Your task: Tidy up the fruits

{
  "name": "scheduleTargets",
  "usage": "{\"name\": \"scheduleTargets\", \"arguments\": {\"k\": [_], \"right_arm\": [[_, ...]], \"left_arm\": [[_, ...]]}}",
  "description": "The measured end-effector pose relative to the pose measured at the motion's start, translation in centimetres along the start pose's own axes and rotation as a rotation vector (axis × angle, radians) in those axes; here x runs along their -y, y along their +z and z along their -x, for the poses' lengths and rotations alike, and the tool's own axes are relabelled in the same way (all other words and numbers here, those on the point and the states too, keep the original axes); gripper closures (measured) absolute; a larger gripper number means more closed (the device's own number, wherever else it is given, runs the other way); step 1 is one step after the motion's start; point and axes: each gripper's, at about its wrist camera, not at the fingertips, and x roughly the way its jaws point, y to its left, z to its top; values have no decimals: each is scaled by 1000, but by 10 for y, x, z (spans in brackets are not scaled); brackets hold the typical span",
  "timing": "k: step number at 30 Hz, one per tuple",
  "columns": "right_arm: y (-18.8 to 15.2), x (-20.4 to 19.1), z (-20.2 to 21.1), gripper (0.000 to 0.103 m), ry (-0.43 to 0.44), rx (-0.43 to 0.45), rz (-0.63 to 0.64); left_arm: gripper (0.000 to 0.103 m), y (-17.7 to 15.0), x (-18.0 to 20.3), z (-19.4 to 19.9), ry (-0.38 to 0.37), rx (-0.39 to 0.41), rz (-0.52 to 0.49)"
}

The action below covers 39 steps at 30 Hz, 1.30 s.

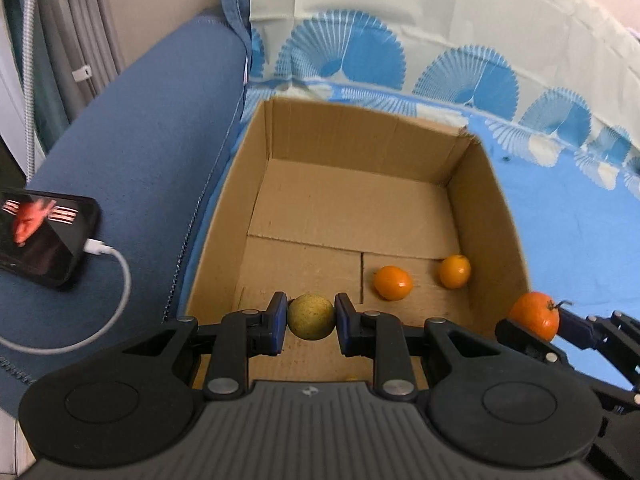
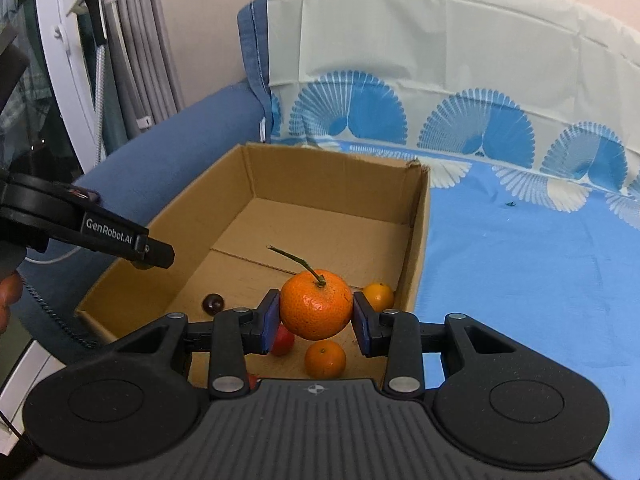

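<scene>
Two fruits are in hand at once, one per gripper, both poised over the cardboard box (image 1: pixel 496 216) that sits on a blue patterned sheet (image 1: pixel 580 240).

From the left wrist view, the left gripper (image 1: pixel 311 318) is clamped on a small yellow-green fruit (image 1: pixel 311 317), round, matt and finely speckled, its blue pads (image 1: pixel 280 316) pressing on opposite sides at the widest girth. It looks light and firm, so a grip across the middle should hold; squeezing harder would likely bruise it. Two small oranges (image 1: pixel 393 282) lie on the box floor near the right wall, glossy and apt to roll on the smooth board. A phone (image 1: pixel 44 236) on a white cable rests on the blue sofa arm (image 1: pixel 140 160) to the left.

From the right wrist view, the right gripper (image 2: pixel 316 312) grasps a mandarin (image 2: pixel 316 304) with a thin green stem (image 2: pixel 296 260), held at its equator above the box's near end. Its skin is dimpled and slightly waxy, probably loose over soft flesh, so it would give under pressure and could slip if tilted. Below it lie an orange, part of a red fruit (image 2: pixel 285 342) and a dark cherry-like fruit (image 2: pixel 212 303); the stem looks brittle and is no place to hold.
</scene>
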Motion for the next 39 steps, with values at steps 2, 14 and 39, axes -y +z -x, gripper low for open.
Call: {"name": "scheduleTargets", "arguments": {"k": [2, 14, 39], "right_arm": [[0, 0, -12, 64, -1, -17, 6], [-5, -5, -56, 64, 7, -83, 83], [-12, -18, -21, 9, -8, -48, 283]], "left_arm": [[75, 0, -1, -14, 5, -18, -7], [75, -3, -6, -71, 29, -93, -38], [0, -16, 15, -41, -38, -41, -126]]}}
